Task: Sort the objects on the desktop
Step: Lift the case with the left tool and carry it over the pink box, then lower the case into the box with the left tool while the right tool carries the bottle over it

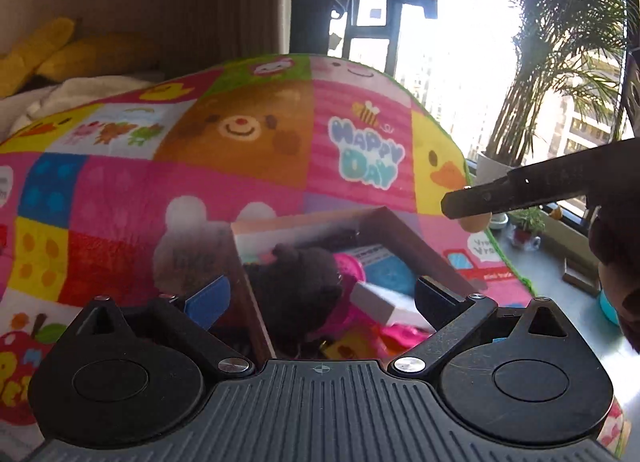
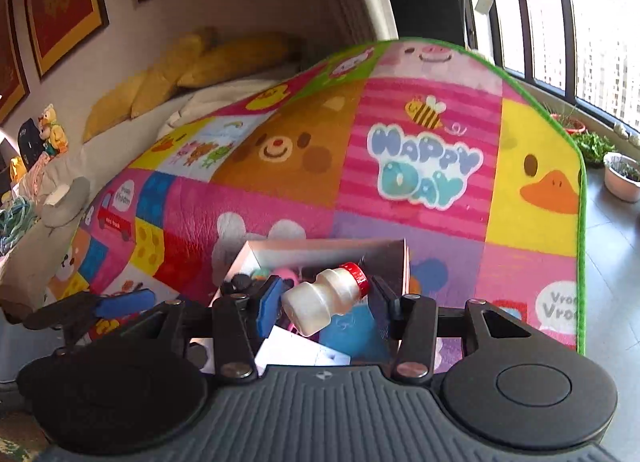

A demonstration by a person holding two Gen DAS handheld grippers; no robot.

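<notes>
Just ahead of my right tool the bottle lies tilted between its fingers, over the box. The box sits on the play mat, which stretches on beyond it. My left tool hangs over the same box, with the plush toy and a small block inside, the block right of the toy. Cushions lie behind the mat to the left, potted plants far right.

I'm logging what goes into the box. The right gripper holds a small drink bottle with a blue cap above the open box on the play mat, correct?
Not quite: the cap is red, as the right wrist view shows. The right gripper does hold the small drink bottle above the open box on the play mat.
</notes>
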